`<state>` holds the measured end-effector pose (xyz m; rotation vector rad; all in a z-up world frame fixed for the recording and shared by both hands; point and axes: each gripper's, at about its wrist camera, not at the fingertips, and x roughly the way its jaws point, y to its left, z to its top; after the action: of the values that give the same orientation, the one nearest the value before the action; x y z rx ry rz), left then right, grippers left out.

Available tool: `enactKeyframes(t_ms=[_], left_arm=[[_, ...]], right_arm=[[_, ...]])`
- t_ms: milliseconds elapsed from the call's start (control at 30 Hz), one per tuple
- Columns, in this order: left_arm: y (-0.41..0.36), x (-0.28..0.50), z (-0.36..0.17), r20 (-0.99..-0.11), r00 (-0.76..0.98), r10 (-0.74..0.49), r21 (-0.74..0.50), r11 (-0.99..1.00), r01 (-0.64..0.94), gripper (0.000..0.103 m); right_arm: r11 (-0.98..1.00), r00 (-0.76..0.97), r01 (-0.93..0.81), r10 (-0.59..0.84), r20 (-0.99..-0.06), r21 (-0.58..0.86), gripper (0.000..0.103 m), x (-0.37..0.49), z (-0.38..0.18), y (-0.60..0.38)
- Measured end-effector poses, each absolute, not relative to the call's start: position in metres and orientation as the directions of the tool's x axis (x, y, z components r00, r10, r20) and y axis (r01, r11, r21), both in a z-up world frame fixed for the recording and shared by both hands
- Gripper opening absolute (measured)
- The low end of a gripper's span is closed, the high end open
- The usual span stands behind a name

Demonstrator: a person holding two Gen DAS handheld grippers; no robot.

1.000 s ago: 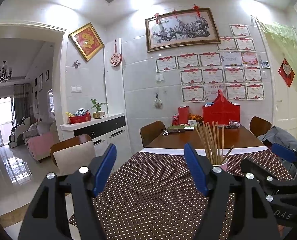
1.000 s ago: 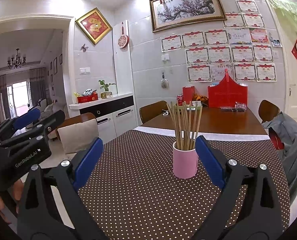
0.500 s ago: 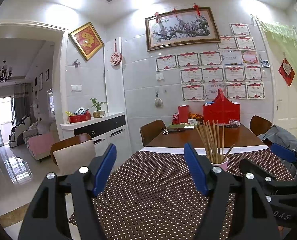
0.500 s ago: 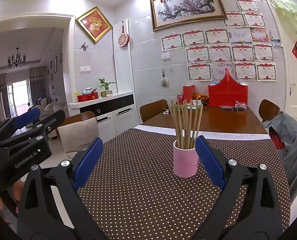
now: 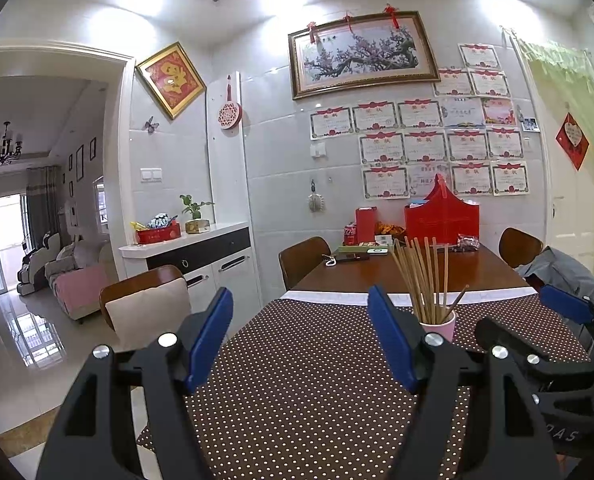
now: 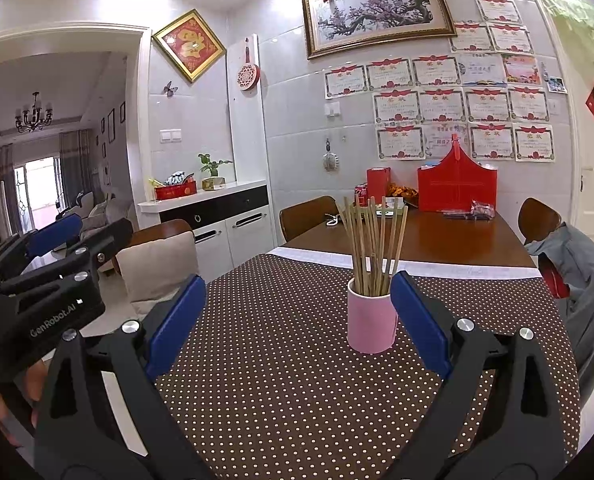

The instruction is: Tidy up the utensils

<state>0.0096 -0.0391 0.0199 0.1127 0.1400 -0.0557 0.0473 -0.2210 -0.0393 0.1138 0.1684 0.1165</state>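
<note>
A pink cup [image 6: 371,322] full of wooden chopsticks [image 6: 371,246] stands upright on the brown dotted tablecloth [image 6: 297,380]. My right gripper [image 6: 297,320] is open and empty, with the cup just ahead, near its right finger. My left gripper [image 5: 301,332] is open and empty, held above the cloth to the left of the cup [image 5: 439,326], whose lower part is hidden behind its right finger. The chopsticks [image 5: 423,276] rise above that finger. Each gripper shows at the edge of the other's view.
The wooden table [image 6: 437,240] runs on to the far wall, with red boxes [image 6: 457,186], a can and small items there. Chairs [image 6: 309,214] stand on both sides; a grey jacket [image 6: 585,276] hangs on the right one. A white cabinet [image 6: 217,220] stands at left.
Both grippers stay open and nearly still. The views have only drifted slightly.
</note>
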Motion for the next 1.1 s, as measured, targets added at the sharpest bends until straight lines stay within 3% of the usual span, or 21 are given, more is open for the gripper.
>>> enactKeyframes(t_ms=[1100], left_arm=[[-0.0392, 0.0119, 0.0142, -0.154, 0.987, -0.05, 0.119, 0.991, 0.068, 0.069]], right_arm=[[0.987, 0.975, -0.111, 0.131, -0.18, 0.118, 0.092, 0.0537, -0.0382, -0.2172]])
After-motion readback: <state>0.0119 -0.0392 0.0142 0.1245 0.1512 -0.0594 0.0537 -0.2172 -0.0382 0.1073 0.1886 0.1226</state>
